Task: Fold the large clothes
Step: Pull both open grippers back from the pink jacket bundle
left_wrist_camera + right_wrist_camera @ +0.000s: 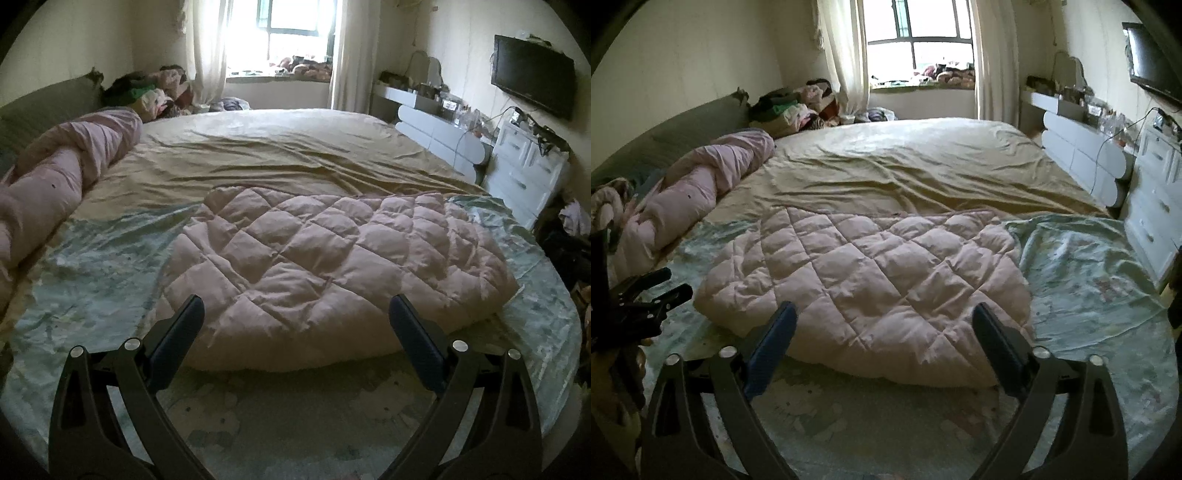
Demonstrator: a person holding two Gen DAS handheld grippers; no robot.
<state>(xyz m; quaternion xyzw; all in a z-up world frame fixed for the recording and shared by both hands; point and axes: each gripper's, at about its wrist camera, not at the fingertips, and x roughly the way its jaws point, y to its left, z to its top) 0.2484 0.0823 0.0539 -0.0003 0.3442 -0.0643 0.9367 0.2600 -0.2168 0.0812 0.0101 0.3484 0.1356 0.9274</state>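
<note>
Pink quilt (325, 266) is lying folded into a thick pad on the near part of the bed (295, 147), on the pale green sheet (92, 280), its front fold just beyond your fingertips.

Left gripper (295, 328) and right gripper (882, 332) are both standing fully open, holding nothing; the quilt is showing between the fingers in both views, but the pads aren't touching it.

Risks as I'm reading it:
- It's puffy, so the top layer is probably going to spring or slide open if you're pinching only one layer at the edge. Bite through the full stack.
- The green sheet is lying loose and wrinkled under it; grabbing low is likely to snag the sheet and drag it with the fold.
- The right-side fold is sitting fairly near the bed's right edge, with the white drawers (1156, 206) beyond; pulling that way is risking a slide off.

Room: the tan sheet (280, 155) behind is lying wide open. On the left, the rolled pink blanket (62, 173) is bounding you, well apart from the quilt.
</note>
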